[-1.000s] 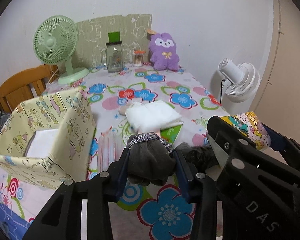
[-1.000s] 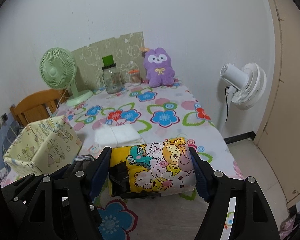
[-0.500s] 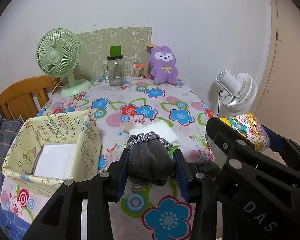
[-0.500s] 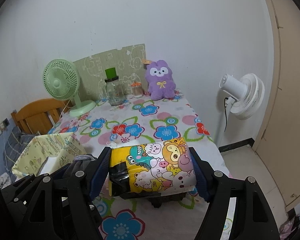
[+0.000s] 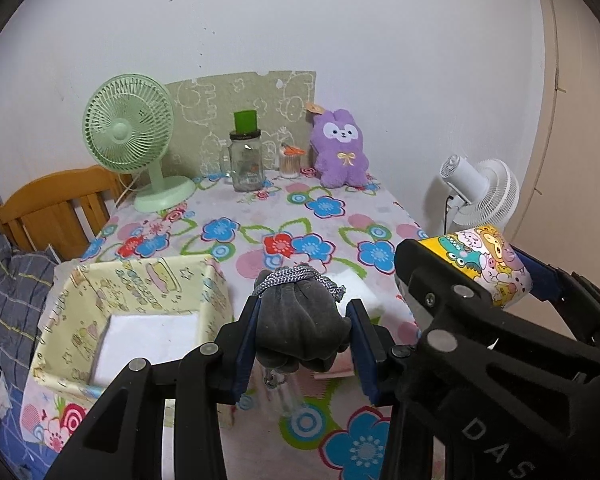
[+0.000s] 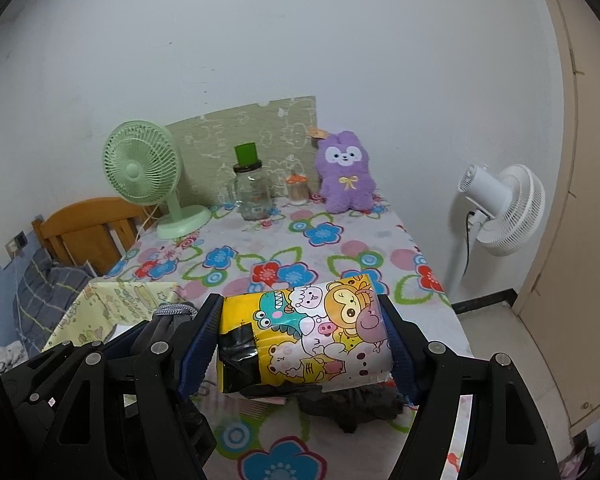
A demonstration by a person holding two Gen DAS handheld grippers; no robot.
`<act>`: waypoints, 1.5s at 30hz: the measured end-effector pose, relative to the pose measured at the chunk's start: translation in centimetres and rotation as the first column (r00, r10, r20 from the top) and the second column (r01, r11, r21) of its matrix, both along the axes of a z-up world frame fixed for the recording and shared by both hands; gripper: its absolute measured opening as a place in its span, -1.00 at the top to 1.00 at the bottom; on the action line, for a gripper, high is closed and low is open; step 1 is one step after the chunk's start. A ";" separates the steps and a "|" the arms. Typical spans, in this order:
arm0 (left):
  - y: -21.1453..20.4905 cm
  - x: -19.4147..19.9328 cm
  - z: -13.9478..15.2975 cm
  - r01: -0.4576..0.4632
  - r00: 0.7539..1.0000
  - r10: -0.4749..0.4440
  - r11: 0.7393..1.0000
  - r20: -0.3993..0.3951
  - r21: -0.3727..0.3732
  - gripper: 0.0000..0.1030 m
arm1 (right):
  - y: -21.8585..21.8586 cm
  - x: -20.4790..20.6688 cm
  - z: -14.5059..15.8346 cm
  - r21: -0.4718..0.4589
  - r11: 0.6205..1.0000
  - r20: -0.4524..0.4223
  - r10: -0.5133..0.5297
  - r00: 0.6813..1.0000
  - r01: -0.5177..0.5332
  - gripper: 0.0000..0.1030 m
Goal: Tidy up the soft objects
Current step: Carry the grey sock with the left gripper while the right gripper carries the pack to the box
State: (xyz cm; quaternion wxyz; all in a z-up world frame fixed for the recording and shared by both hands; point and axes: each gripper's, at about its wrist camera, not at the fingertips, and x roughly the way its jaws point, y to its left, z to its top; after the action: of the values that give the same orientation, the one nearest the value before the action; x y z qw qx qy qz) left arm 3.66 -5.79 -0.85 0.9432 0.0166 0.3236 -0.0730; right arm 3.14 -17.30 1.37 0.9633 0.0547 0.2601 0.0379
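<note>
While the left gripper (image 5: 302, 334) is clamped on a grey sock bundle (image 5: 300, 320) and the right gripper (image 6: 304, 344) on a cartoon tissue pack (image 6: 306, 334), both are best lowered gently into the yellow box (image 5: 140, 276) left of the jaws, then released.

The worktop (image 5: 340, 216) wears a white cloth printed with blue, red and pink flowers and green leaf outlines. The open box (image 5: 140, 280) is pale yellow with small cartoon drawings. The bundled cloth (image 5: 300, 320) is dark grey, edged in speckled grey-white cord. The soft pack (image 6: 308, 336) is bright yellow with cartoon animals. The plush toy (image 5: 340, 148) is purple, the desk fan (image 5: 128, 128) mint green, the standing fan (image 6: 504, 208) white.
</note>
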 end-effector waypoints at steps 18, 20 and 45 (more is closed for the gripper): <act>5.1 1.5 0.8 -0.058 0.998 0.058 0.998 -0.001 0.019 0.15 | 5.7 2.4 1.0 -0.008 0.995 -0.034 0.095 0.995 -0.096 -0.49; 5.8 1.7 0.6 -0.062 0.998 0.062 0.998 -0.005 0.020 0.15 | 6.5 2.8 0.8 -0.006 0.994 -0.044 0.109 0.993 -0.109 -0.49; 14.9 4.9 -2.3 -0.143 0.986 0.143 0.990 -0.090 0.000 0.15 | 16.1 7.3 -2.0 -0.014 0.970 -0.128 0.240 0.962 -0.244 -0.49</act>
State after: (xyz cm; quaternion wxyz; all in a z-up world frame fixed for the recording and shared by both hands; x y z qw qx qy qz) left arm 8.55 9.09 -3.17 0.9306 -0.0128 0.3658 -0.0067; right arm 10.47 -1.25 -0.59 0.9339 0.0106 0.3251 0.1480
